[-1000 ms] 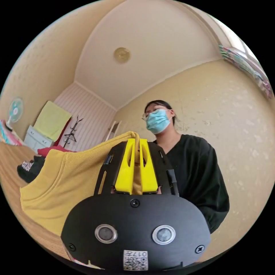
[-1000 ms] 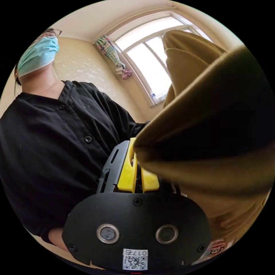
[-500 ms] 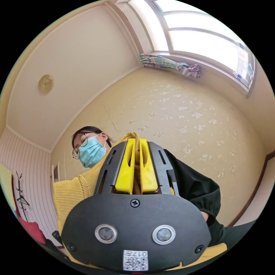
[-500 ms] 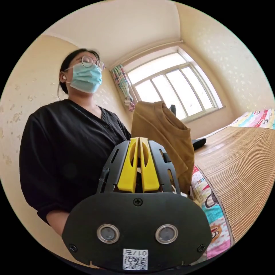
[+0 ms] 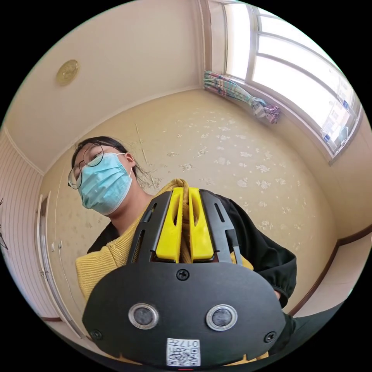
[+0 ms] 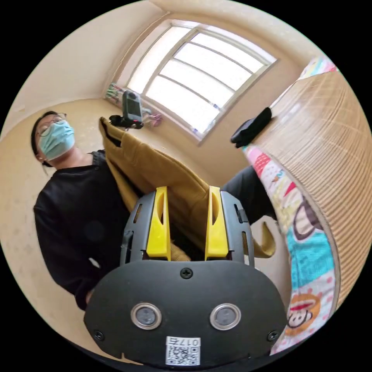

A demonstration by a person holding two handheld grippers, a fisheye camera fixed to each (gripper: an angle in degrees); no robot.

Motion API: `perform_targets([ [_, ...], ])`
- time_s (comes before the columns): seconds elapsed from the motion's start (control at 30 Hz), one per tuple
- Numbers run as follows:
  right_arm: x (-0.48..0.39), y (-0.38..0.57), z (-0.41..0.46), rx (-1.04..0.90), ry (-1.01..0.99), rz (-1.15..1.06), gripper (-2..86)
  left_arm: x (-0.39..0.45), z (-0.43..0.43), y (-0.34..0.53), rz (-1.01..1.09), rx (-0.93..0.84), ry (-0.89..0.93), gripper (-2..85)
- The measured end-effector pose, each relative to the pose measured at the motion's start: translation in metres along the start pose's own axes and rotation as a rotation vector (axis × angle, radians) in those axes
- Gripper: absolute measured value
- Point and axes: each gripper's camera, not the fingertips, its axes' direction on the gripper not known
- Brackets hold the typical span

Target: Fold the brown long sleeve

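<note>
Fabric of the brown long sleeve is pinched between the two yellow fingers of the left gripper, which sit pressed narrow with a ridge of cloth poking out above their tips; the rest of the garment hangs below and to the left of the fingers, in front of the person in a dark top. In the right gripper view the same garment is held up in the air, clear of the bed, hanging from the left gripper near the window and draping down toward the camera. The right gripper has its fingers spread wide, and a fold of the brown cloth lies in the gap between them; whether either finger touches the cloth cannot be told. The person stands to the left of the garment in this view. To the right is the bed with a woven mat on top and a cartoon-print sheet along its near edge. A dark piece of clothing lies at the far edge of the mat, below the window.
</note>
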Motion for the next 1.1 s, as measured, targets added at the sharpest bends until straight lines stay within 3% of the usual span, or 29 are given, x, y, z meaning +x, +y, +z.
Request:
perform_targets([
  [0.07,0.018,0.002,0.013,-0.076,-0.180,-0.019,8.0,-0.004,0.006,0.006,0.009,0.003,0.002,-0.4],
  [0.2,0.017,0.007,0.015,-0.075,-0.142,-0.043,4.5,-0.010,0.007,0.017,0.012,0.026,-0.032,-0.3],
  [0.4,-0.041,0.007,-0.040,0.167,0.175,-0.100,3.4,-0.009,0.010,0.014,-0.009,-0.031,-0.219,-0.2],
  [0.5,-0.099,0.008,-0.073,0.337,0.377,-0.161,3.3,0.010,0.020,-0.013,-0.080,-0.200,-0.492,-0.1],
  [0.57,-0.149,0.008,-0.093,0.437,0.517,-0.200,3.3,0.036,0.045,-0.042,-0.077,-0.387,-0.774,-0.1],
  [0.77,-0.282,-0.006,-0.101,0.592,0.748,-0.437,3.1,0.044,0.090,-0.088,-0.162,-0.614,-1.295,-0.2],
  [0.97,-0.370,-0.025,-0.062,0.721,0.954,-0.621,3.1,0.046,0.072,-0.102,-0.188,-0.473,-1.608,-0.4],
  [1.1,-0.398,-0.037,-0.027,0.757,0.958,-0.728,3.1,0.048,0.067,-0.103,-0.091,-0.330,-1.517,-0.4],
])
